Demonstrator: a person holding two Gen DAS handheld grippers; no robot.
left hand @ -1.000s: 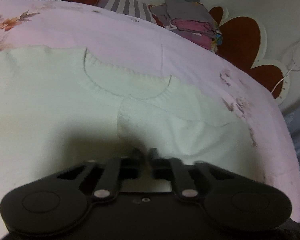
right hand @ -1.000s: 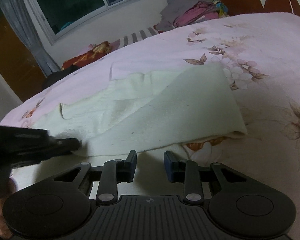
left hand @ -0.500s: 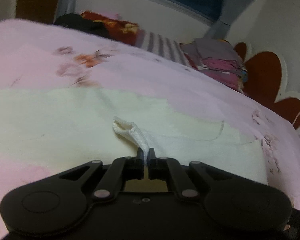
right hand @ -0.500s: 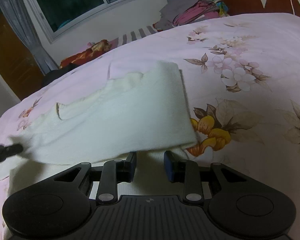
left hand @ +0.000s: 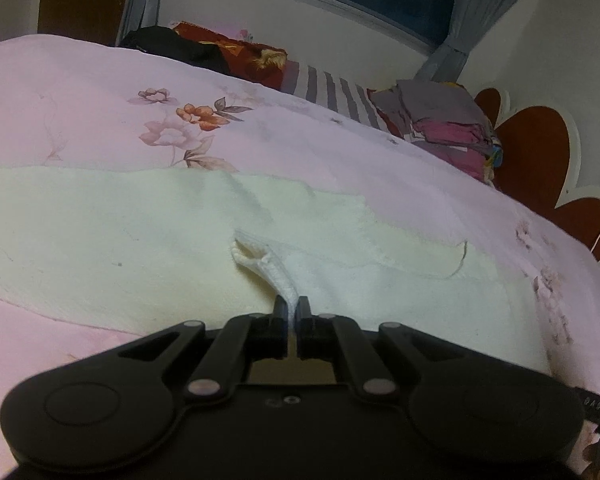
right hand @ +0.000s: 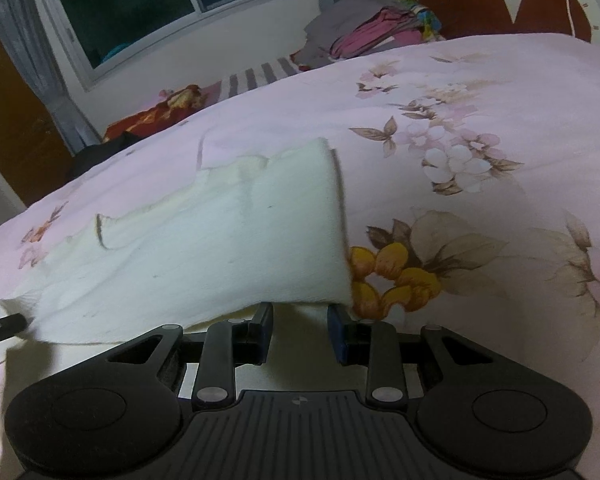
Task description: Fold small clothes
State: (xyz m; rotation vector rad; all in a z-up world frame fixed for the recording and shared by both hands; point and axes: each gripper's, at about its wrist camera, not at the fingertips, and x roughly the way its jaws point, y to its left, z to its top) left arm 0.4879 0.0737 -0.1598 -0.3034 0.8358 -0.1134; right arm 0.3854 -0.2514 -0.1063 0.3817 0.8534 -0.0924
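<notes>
Cream knit sweater lay folded over on pink floral bedspread, left gripper fingers pinched its ribbed edge, right gripper fingers stood spread at the sweater's near hem, gripping nothing.

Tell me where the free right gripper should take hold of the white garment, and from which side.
Take the white garment at its near corner by the yellow flower, coming in low from the near side: that edge lies lifted just ahead of the right gripper.
</notes>
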